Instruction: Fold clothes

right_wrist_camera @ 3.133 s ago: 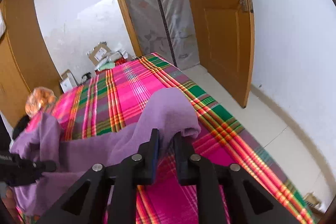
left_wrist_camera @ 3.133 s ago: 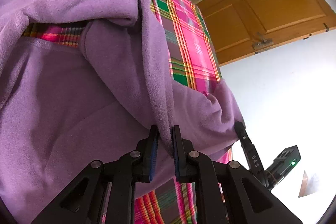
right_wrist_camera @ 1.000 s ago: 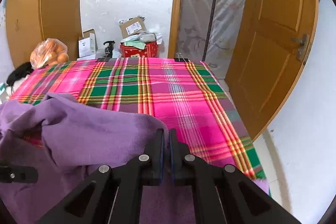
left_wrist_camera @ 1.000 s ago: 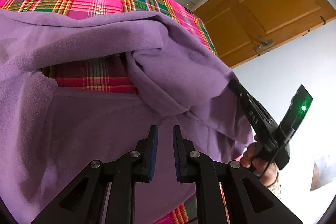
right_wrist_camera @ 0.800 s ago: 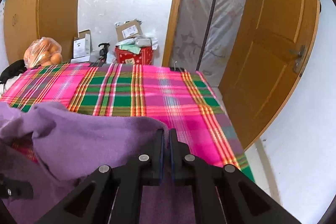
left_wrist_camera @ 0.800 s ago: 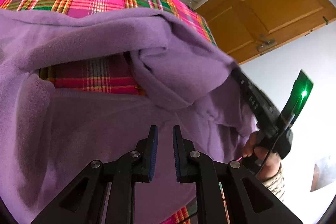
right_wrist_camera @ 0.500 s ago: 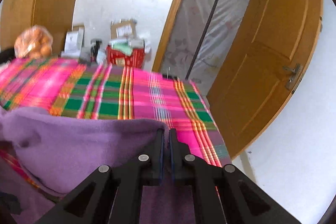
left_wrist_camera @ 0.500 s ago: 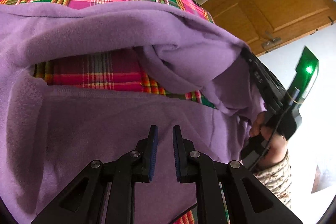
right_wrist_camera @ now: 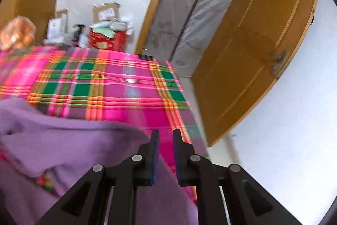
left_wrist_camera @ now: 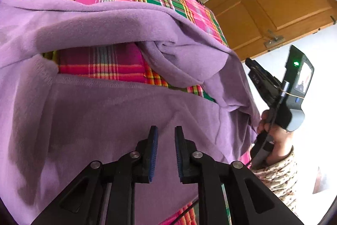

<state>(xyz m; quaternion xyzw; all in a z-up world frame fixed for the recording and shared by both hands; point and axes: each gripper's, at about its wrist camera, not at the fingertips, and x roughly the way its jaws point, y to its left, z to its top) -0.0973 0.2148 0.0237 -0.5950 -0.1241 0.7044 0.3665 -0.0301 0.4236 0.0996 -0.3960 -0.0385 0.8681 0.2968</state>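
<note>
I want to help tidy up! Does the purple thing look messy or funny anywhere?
Yes. The purple fleece garment is not lying flat: a fold is bunched up and twisted, leaving a gap where the plaid bedcover shows through. Nothing looks torn or spilled.
</note>
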